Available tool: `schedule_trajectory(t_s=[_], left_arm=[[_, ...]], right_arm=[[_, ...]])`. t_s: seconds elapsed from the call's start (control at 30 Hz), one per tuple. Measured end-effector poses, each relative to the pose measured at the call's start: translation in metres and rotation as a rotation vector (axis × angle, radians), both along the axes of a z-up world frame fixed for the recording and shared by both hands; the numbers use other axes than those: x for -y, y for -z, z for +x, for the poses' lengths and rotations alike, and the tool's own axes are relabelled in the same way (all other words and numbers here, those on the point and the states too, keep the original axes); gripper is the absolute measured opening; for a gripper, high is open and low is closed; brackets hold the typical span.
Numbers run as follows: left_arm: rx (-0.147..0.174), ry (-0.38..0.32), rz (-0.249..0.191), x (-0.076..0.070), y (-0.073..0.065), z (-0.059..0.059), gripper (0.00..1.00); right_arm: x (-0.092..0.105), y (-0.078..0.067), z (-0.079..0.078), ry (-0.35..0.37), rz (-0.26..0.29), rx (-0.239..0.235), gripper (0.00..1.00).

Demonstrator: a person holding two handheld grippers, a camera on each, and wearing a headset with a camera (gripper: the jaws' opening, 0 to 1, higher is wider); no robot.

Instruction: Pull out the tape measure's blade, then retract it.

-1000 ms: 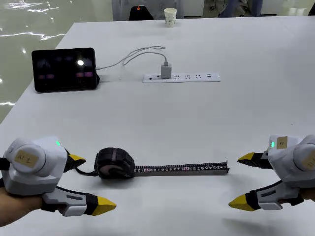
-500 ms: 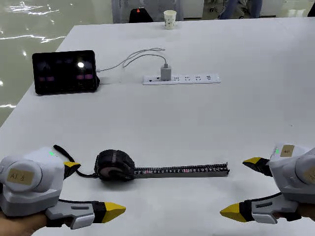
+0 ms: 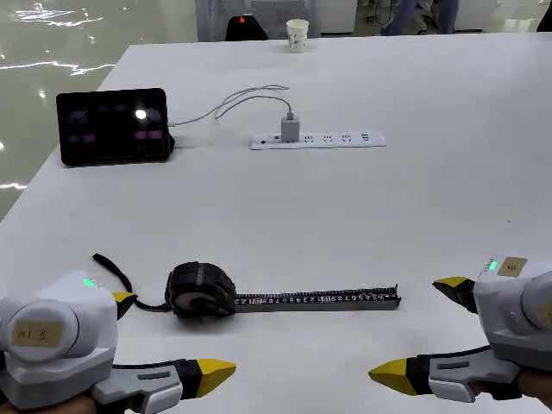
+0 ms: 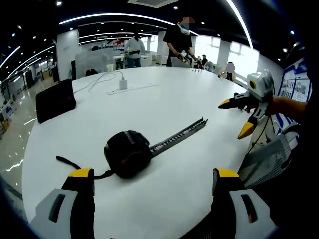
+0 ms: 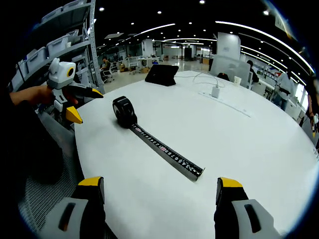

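White surface (image 3: 345,216) carries the tape measure (image 3: 200,289) at lower left of centre in the head view. Its blade (image 3: 319,298) lies drawn out flat toward the right, and a dark strap (image 3: 112,272) trails off to the left. The left gripper (image 3: 172,338) sits at the lower left corner and the right gripper (image 3: 420,329) at the lower right. Both have their jaws spread wide and touch nothing. A tablet (image 3: 112,123), a power strip (image 3: 317,136) and a paper cup (image 3: 297,33) stand well apart toward the top of the frame.

In the left gripper view, the case (image 4: 127,153) sits just above and between the gripper's own parted jaws. That line-up suits closing on the case to steady it. The blade runs toward the upper right, where the other gripper hangs apart from its tip.

In the right gripper view, the blade's hooked end (image 5: 197,172) lies just above the gap between the open jaws, with the case further up and left. With the blade lying extended and unheld, it is probably locked, so the pull-out looks done and the retraction remains.
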State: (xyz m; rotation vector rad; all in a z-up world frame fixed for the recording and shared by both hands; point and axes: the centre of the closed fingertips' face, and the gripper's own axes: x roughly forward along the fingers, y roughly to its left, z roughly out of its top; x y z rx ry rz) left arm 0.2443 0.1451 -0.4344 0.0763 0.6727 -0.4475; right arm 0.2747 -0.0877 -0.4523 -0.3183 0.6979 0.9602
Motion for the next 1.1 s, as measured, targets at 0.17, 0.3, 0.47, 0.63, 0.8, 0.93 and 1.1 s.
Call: schedule_trajectory(t_s=[0.17, 0.3, 0.47, 0.63, 0.8, 0.93, 1.1], left_arm=[[0.009, -0.031, 0.005, 0.001, -0.002, -0.004, 0.97], [0.010, -0.045, 0.000, 0.003, -0.004, -0.006, 0.98], [0.006, -0.061, -0.007, 0.008, -0.006, -0.006, 0.99], [0.015, -0.094, -0.011, 0.010, -0.011, -0.005, 0.99], [0.005, -0.108, -0.020, 0.013, -0.011, -0.007, 0.99], [0.007, -0.100, -0.002, 0.015, -0.010, -0.009, 0.99], [0.012, -0.111, -0.012, 0.017, -0.010, -0.010, 0.99]], right_arm=[[-0.007, -0.003, -0.008, 0.040, 0.029, -0.017, 0.95], [-0.013, -0.008, -0.013, 0.065, 0.049, -0.017, 0.98], [-0.015, -0.014, -0.014, 0.101, 0.062, -0.012, 0.99], [-0.015, -0.016, -0.014, 0.134, 0.064, -0.019, 0.99], [-0.017, -0.022, -0.016, 0.163, 0.087, -0.024, 0.99], [-0.020, -0.025, -0.018, 0.161, 0.095, -0.026, 0.99], [-0.022, -0.027, -0.019, 0.167, 0.104, -0.030, 0.99]])
